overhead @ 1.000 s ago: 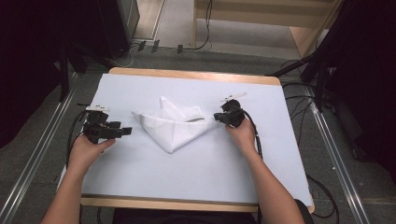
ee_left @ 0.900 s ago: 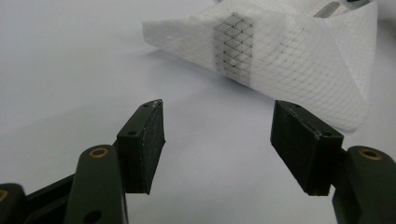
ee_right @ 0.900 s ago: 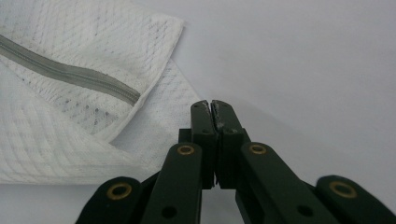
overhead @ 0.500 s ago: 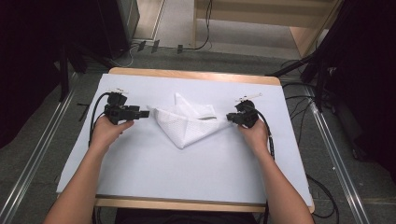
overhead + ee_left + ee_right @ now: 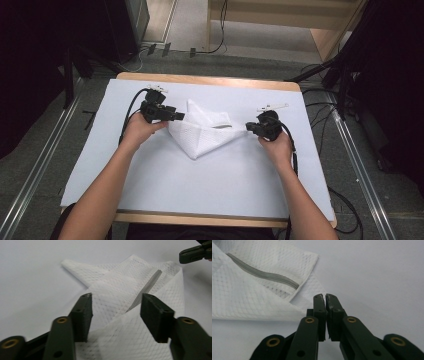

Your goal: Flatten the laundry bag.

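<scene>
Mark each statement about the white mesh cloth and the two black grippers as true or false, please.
1. The left gripper has its jaws closed. False: they stand apart, with the folded white mesh cloth seen between them.
2. The right gripper has its jaws pressed together. True.
3. The cloth lies on a white table cover. True.
4. The cloth carries a red stripe. False: a grey band runs across it.
5. In the high view, the left gripper is at the cloth's left edge. True.
</scene>
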`<state>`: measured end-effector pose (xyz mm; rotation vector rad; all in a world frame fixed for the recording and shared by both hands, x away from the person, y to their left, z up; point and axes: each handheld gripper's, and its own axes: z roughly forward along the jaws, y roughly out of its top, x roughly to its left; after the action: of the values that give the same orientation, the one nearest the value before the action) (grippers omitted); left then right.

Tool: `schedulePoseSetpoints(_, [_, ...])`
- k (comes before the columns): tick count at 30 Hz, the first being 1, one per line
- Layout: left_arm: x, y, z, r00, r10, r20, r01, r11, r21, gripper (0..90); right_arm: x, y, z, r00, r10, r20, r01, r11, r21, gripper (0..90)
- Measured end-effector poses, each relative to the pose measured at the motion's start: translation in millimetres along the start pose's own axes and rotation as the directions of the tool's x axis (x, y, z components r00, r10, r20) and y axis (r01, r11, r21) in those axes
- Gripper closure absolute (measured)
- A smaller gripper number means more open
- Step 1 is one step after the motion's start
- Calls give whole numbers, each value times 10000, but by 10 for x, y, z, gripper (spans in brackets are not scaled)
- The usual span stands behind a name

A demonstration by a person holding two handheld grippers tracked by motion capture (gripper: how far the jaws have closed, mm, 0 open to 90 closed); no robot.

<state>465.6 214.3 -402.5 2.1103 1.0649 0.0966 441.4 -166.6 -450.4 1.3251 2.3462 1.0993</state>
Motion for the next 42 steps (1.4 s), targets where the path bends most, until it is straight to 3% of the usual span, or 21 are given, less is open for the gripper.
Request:
schedulePoseSetpoints(4, [-43,83,110,9993,72,-361,-62,9996,284,687,39,5,12,9998,-92,-175,92,10000,31,900])
schedulePoseSetpoints(8, [12,108,186,9988,-367,-332,388,9972,647,818,83,8,55,9995,-230,-227,233,9997,126,900])
schedulePoseSetpoints(11, [9,80,171,9988,-242,-418,265,9981,564,822,102,18,69,9993,-208,-315,209,9998,22,893])
schedulePoseSetpoints(13, [19,54,108,9989,-328,-327,337,9990,284,817,117,29,61,9990,-166,-424,164,9999,-45,882])
schedulePoseSetpoints(18, [71,-19,-61,9985,-443,-327,451,9987,246,794,239,98,50,9959,-300,-854,285,9994,-185,869])
schedulePoseSetpoints(22, [119,-146,-237,9974,-555,-456,556,9985,16,785,426,237,96,9878,-277,-1535,218,9990,-400,834])
schedulePoseSetpoints(26, [251,-278,-404,9937,-882,-689,883,9961,-20,796,751,446,280,9720,-784,-2216,701,9965,-450,730])
schedulePoseSetpoints(32, [410,-389,-532,9880,-1314,-812,1299,9912,-234,815,1140,677,560,9569,-1359,-2566,1346,9906,-227,641])
schedulePoseSetpoints(36, [482,-418,-618,9845,-1491,-928,1455,9884,-444,811,1450,928,791,9417,-1759,-2868,1789,9837,-160,593])
schedulePoseSetpoints(37, [507,-428,-644,9834,-1534,-964,1491,9875,-504,811,1450,928,791,9417,-1759,-2868,1789,9837,-160,593])
schedulePoseSetpoints(42, [624,-496,-758,9762,-1950,-945,1882,9792,-762,810,1744,1150,1062,9318,-2090,-2966,2185,9758,-11,569])
